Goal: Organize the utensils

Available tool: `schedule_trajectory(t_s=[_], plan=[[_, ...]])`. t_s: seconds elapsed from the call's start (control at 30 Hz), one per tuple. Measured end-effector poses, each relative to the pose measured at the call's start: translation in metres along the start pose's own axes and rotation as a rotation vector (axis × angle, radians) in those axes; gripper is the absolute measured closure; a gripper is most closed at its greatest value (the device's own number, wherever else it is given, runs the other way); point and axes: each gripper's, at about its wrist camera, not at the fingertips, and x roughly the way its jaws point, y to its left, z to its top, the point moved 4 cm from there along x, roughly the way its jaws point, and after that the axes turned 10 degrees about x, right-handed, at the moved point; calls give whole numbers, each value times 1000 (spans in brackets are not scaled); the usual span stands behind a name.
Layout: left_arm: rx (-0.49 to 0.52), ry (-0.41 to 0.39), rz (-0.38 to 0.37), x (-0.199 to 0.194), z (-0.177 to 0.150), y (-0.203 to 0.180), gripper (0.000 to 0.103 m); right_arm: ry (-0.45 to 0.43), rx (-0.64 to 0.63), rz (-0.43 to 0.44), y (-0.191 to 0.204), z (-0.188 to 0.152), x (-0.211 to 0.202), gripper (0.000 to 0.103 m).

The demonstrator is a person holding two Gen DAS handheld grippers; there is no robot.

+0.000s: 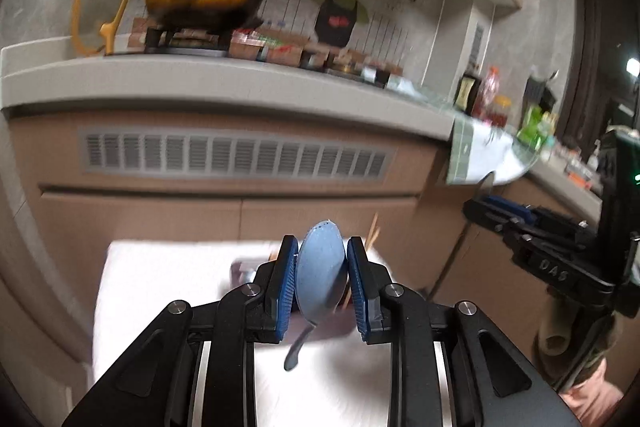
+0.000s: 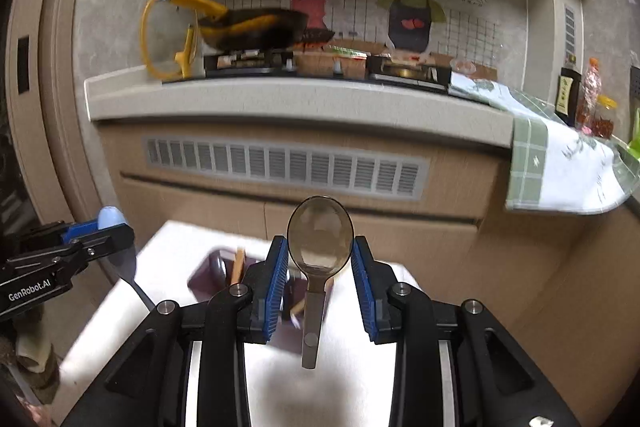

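Note:
My left gripper (image 1: 322, 242) is shut on the bowl of a light blue spoon (image 1: 320, 269), whose handle hangs down over the white table (image 1: 160, 275). The right gripper (image 2: 320, 239) is shut on the bowl of a brown translucent spoon (image 2: 320, 227), handle pointing down. Both are held up above the table. Below them a dark purple tray (image 2: 206, 275) holds wooden chopsticks (image 2: 239, 262). In the right wrist view the left gripper (image 2: 105, 227) shows at the left with the blue spoon (image 2: 110, 217). In the left wrist view the right gripper (image 1: 490, 205) shows at the right.
Beyond the table runs a kitchen counter (image 2: 280, 95) above cabinets with a vent grille (image 2: 280, 163). On it stand a yellow-handled pan (image 2: 248, 27), a yellow-rimmed glass lid (image 2: 160, 39), and bottles (image 2: 568, 91) at the right. A green-and-white cloth (image 2: 560, 163) hangs over the counter's right end.

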Motion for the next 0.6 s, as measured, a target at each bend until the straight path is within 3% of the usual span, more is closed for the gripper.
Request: schedule_trajectory(t_s=[0.13,0.27,0.47,0.6], plan=[[-25,-55,-39,19,23,7,77,-17,22,13,2,20,25,73],[-29,-57,-32,52,25,18,77,16,34,19,5,16,65,73],[-56,18,-31,103,1,35,77,144,35,27,8,-23,123,73],[-93,97,-67,130,-23,45,74,249,66,77,5,-53,148,72]])
